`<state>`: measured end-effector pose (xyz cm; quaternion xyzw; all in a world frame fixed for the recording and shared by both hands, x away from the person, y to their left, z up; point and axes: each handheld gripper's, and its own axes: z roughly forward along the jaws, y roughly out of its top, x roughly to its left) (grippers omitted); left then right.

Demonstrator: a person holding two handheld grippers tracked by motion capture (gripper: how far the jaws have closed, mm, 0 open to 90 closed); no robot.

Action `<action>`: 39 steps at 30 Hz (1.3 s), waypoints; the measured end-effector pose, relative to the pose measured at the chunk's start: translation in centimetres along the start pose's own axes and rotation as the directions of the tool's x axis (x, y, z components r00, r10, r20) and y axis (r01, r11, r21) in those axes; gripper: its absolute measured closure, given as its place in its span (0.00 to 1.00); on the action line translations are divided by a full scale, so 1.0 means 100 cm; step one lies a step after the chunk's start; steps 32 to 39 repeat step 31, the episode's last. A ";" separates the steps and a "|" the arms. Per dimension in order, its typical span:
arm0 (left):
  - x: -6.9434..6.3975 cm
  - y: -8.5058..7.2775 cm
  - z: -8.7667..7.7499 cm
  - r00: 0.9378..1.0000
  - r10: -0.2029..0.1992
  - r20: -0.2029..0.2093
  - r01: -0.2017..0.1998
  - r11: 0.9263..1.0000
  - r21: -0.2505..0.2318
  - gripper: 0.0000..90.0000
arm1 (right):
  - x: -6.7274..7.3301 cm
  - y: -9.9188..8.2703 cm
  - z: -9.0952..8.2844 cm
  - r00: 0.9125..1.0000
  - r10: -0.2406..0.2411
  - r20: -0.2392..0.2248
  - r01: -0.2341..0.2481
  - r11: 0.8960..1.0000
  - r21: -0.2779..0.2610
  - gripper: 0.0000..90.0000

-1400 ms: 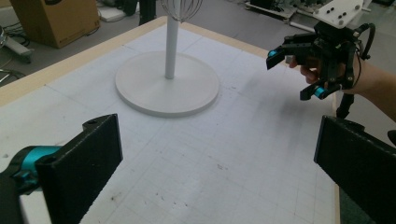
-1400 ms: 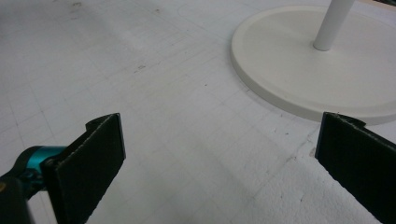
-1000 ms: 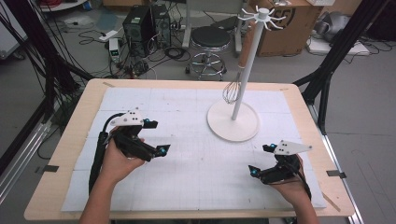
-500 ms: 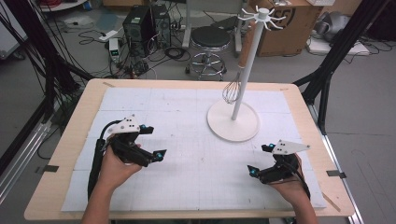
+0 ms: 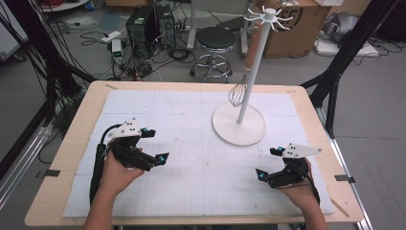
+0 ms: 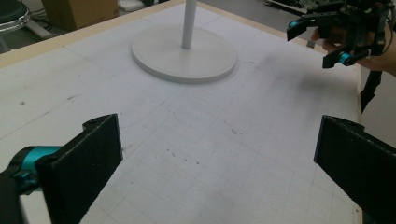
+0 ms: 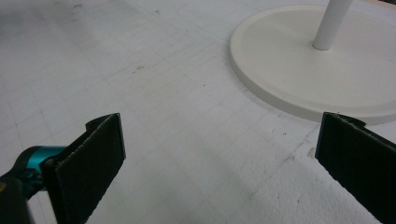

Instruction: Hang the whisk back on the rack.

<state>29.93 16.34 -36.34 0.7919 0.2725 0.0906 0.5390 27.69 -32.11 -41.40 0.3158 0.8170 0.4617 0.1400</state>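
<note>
My left gripper [image 5: 157,145] hovers over the left part of the white mat [image 5: 191,158], held open with nothing between its jaws. My right gripper [image 5: 266,163] is open and empty near the mat's front right. A white stand [image 5: 238,125] with a round base, a tall pole and hooks on top rises at the back right of the mat, and a metal whisk [image 5: 234,96] hangs beside the pole. In the left gripper view, the open left gripper [image 6: 218,135] faces the stand base [image 6: 184,56] and the right gripper [image 6: 317,39]. The right gripper [image 7: 222,128] points at the base [image 7: 299,70].
The wooden table [image 5: 72,143] borders the mat on all sides. Behind it on the floor are a black stool [image 5: 216,40], computer cases [image 5: 148,24], cables and a cardboard box [image 5: 297,24]. Black frame legs [image 5: 335,76] stand at both sides.
My left gripper has drifted slightly left and toward the person. The right gripper has stayed nearly still. Both stay open.
</note>
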 end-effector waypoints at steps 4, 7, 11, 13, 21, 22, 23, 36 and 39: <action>0.000 -0.004 0.001 1.000 -0.007 0.002 0.007 1.000 0.004 0.02 | 0.002 0.001 0.000 1.000 -0.007 0.000 0.007 1.000 0.003 0.01; 0.000 -0.005 0.002 1.000 -0.011 0.006 0.011 1.000 0.007 0.02 | 0.003 0.002 0.000 1.000 -0.013 0.001 0.013 1.000 0.000 0.01; 0.002 -0.007 0.005 1.000 -0.012 0.006 0.012 1.000 0.021 0.02 | 0.003 0.002 -0.001 1.000 -0.016 0.004 0.016 1.000 0.000 0.01; 0.002 -0.008 0.006 1.000 -0.013 0.009 0.013 1.000 0.022 0.02 | 0.003 0.002 -0.002 1.000 -0.016 0.006 0.016 1.000 -0.001 0.01; 0.003 -0.010 0.006 1.000 -0.016 0.006 0.015 0.999 0.031 0.02 | 0.002 0.002 0.000 1.000 -0.015 0.004 0.015 1.000 0.004 0.01; 0.003 -0.011 0.006 1.000 -0.020 0.002 0.020 0.999 0.031 0.02 | 0.002 0.003 0.001 1.000 -0.015 0.005 0.015 1.000 0.004 0.01; 0.003 -0.011 0.006 1.000 -0.019 0.005 0.019 0.999 0.031 0.02 | 0.002 0.003 0.001 1.000 -0.016 0.001 0.016 1.000 0.004 0.01; 0.004 -0.014 0.004 1.000 -0.029 -0.005 0.029 0.999 0.033 0.02 | 0.001 0.004 0.003 1.000 -0.020 -0.001 0.020 1.000 0.003 0.01; 0.004 -0.014 0.004 1.000 -0.029 -0.005 0.029 0.999 0.033 0.02 | 0.001 0.004 0.003 1.000 -0.020 -0.001 0.020 1.000 0.003 0.01</action>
